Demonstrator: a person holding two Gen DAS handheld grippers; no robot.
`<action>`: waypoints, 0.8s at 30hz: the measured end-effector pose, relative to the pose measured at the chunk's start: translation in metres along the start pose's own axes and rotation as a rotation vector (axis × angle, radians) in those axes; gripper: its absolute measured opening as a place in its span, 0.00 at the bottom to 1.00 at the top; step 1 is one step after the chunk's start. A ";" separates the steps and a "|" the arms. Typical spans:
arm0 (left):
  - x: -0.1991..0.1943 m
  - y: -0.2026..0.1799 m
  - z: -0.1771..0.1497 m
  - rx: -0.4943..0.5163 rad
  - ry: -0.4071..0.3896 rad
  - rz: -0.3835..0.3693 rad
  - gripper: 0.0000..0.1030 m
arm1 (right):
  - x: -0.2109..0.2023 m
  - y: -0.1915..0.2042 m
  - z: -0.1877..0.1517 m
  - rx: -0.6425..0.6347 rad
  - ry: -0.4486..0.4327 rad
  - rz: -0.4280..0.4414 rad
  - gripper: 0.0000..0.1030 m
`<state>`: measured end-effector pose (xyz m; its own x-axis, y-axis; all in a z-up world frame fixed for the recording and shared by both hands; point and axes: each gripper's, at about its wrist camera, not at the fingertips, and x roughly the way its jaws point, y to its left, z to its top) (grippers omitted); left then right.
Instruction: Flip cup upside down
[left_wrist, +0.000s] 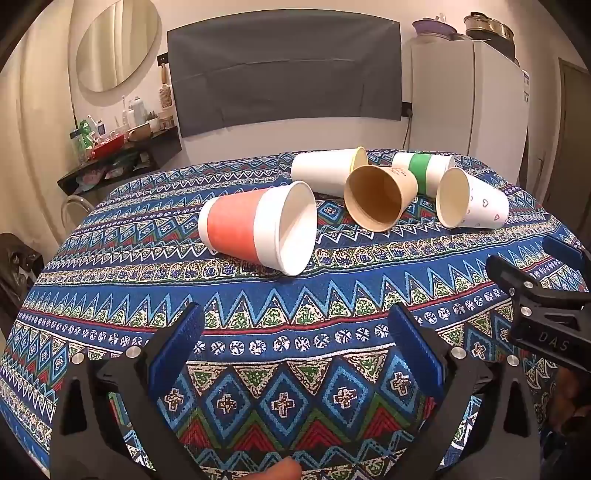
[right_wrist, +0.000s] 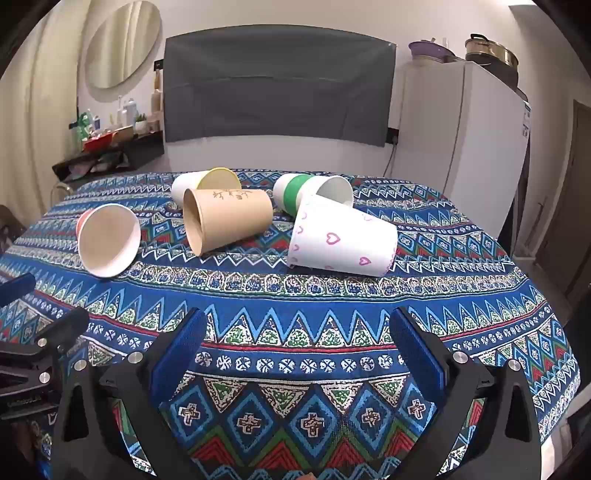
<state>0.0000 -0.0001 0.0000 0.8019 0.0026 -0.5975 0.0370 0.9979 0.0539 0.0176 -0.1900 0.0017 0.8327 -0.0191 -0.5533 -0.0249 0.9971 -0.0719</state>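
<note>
Several paper cups lie on their sides on the patterned tablecloth (left_wrist: 295, 295): a red-banded cup (left_wrist: 255, 230) (right_wrist: 109, 240), a brown cup (left_wrist: 380, 195) (right_wrist: 225, 218), a heart-print cup (left_wrist: 472, 203) (right_wrist: 343, 236), a green-banded cup (left_wrist: 421, 171) (right_wrist: 310, 194) and a white cup with yellow inside (left_wrist: 325, 171) (right_wrist: 207, 184). My left gripper (left_wrist: 295, 328) is open and empty, near the table's front, short of the red-banded cup. My right gripper (right_wrist: 295, 332) is open and empty, in front of the heart-print cup; it also shows at the right edge of the left wrist view (left_wrist: 535, 280).
A white fridge (right_wrist: 461, 147) stands behind the table at the right. A dark cloth-covered panel (right_wrist: 277, 88) hangs on the back wall. A cluttered shelf (left_wrist: 118, 151) and an oval mirror (left_wrist: 114, 44) are at the back left.
</note>
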 end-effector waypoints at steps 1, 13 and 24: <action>0.000 0.000 0.000 0.002 -0.001 0.002 0.94 | 0.000 0.000 0.000 0.000 0.000 0.000 0.92; -0.001 0.001 0.004 -0.002 0.007 0.000 0.94 | 0.000 0.000 0.000 0.000 -0.001 0.000 0.92; 0.003 -0.002 -0.004 0.009 0.003 0.007 0.94 | 0.000 0.000 -0.001 0.000 -0.003 -0.001 0.92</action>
<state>-0.0003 -0.0019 -0.0049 0.8000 0.0093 -0.5999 0.0369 0.9972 0.0647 0.0173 -0.1901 0.0011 0.8347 -0.0197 -0.5504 -0.0241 0.9971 -0.0722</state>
